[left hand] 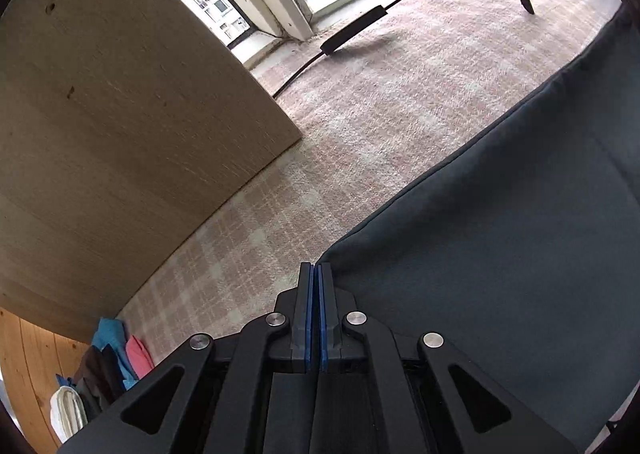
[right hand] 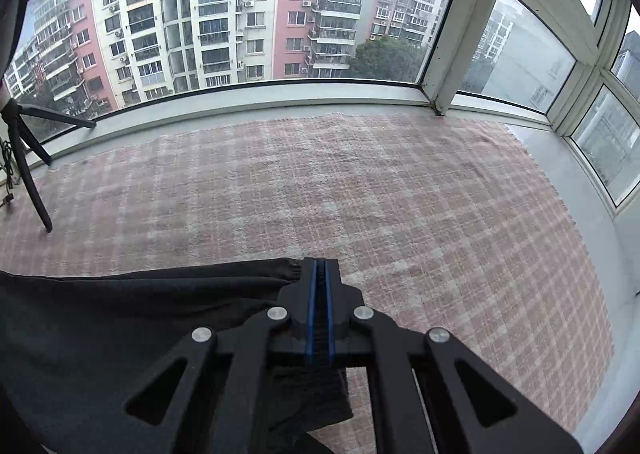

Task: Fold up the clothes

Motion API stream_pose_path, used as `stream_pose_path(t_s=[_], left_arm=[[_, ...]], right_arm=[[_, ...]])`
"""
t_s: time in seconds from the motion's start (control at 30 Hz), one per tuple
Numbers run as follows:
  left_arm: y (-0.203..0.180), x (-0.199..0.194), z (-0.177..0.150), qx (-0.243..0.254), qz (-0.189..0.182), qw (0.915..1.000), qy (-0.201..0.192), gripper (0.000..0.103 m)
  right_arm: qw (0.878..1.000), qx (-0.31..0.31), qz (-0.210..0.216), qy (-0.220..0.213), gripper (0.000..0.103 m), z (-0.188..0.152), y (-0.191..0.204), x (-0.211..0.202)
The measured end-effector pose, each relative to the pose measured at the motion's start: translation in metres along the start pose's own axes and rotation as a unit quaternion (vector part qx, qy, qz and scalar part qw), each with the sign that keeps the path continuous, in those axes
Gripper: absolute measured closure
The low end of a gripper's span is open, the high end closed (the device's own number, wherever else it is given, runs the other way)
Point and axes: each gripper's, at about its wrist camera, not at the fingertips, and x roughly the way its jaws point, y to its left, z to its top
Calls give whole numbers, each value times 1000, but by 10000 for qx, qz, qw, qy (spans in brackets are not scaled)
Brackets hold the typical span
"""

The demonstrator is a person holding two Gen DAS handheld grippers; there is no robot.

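Nearest your lens, the right gripper [right hand: 320, 274] bites down on the gathered, elastic edge of a dark garment [right hand: 120, 334], its 2 blue pads pressed together with black fabric sandwiched between them. Through the left wrist camera, the left gripper [left hand: 315, 274] sits at a corner of the same dark cloth [left hand: 500, 254]; its jaws stand at a hairline gap, and you cannot tell from this view whether fabric is caught inside, since the corner meets the tips but no cloth shows in the slit.

The garment hangs stretched between your 2 hands above a pink-and-cream checked carpet [right hand: 360, 193], beside a tan wooden panel [left hand: 120, 113] and in front of a curved window [right hand: 240, 13]. A tripod leg [right hand: 28, 173] stands at the carpet's far left, near the glass. A small pile of coloured clothes [left hand: 116, 354] rests at the lower left of the left view.

Its long axis appears to run from one gripper to the other, with the elasticated edge, likely a waistband or cuff, at your right hand and the plain hem corner at your left.

To do this step well, keep both hands level and the span taut enough to kill wrinkles, then lower the cloth flat onto the carpet before you fold. Check the left corner is truly pinched first; if it slips, the sheet will likely collapse toward your right hand.
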Motion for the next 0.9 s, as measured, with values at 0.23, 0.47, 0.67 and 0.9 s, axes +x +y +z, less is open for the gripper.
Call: stream_pose_path(t_s=[0.23,0.47,0.67,0.9], left_arm=[[43,-68,-32,-447,259,9982,-290,96],[67,-164,-121,-978,534,9920,-597,89],[21,-212,-203,-1187,148,9903,-707,89],[-45,-213,-245,-1280,-770,9872,-553,89]], right_arm=[[9989,147,316,328,95,-14,-19,-13],[9792,703,1884,-277,89,-37,-44,-120],[9633,355,2615,-494,77,-111,-29,-204],[9548,-184,2967,81,58,-237,-3,-245]])
